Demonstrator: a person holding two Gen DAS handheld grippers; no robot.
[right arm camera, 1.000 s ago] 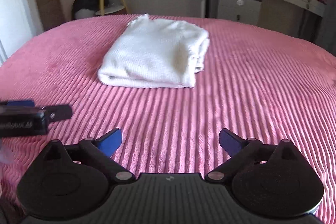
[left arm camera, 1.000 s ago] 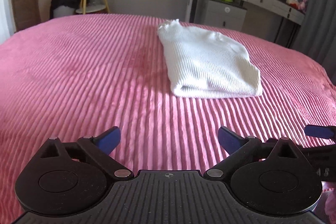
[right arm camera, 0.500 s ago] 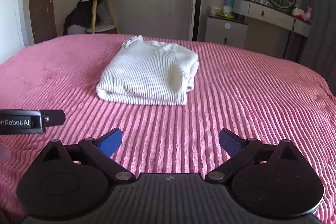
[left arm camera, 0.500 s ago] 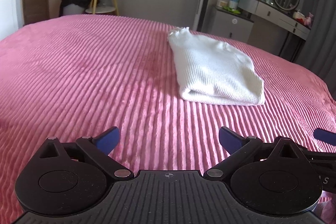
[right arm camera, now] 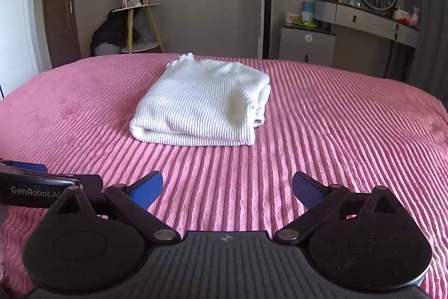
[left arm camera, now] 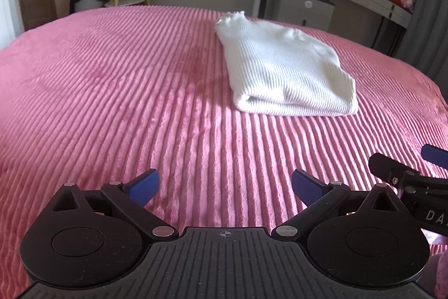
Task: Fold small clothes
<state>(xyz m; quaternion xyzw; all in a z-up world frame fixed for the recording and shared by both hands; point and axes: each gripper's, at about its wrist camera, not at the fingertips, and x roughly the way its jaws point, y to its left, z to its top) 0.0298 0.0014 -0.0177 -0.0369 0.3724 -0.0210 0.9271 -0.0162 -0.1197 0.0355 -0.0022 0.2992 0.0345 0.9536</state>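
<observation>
Your white ribbed sweater (right arm camera: pixel 200 107) lies folded on the pink bedspread (left arm camera: pixel 117 91); both grippers sit well short of it. Your left gripper (left arm camera: pixel 225 185) and right gripper (right arm camera: pixel 227 187) have fingers spread apart, holding nothing

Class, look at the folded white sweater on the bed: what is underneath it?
The white sweater lies folded on the pink ribbed bedspread, which shows all around it. The patch of cover directly beneath is hidden, so anything tucked there cannot be seen.

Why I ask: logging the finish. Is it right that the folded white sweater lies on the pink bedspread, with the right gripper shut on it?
Not quite. The right wrist view shows the right gripper open and empty, short of the folded white sweater, which does lie on the pink bedspread.
</observation>
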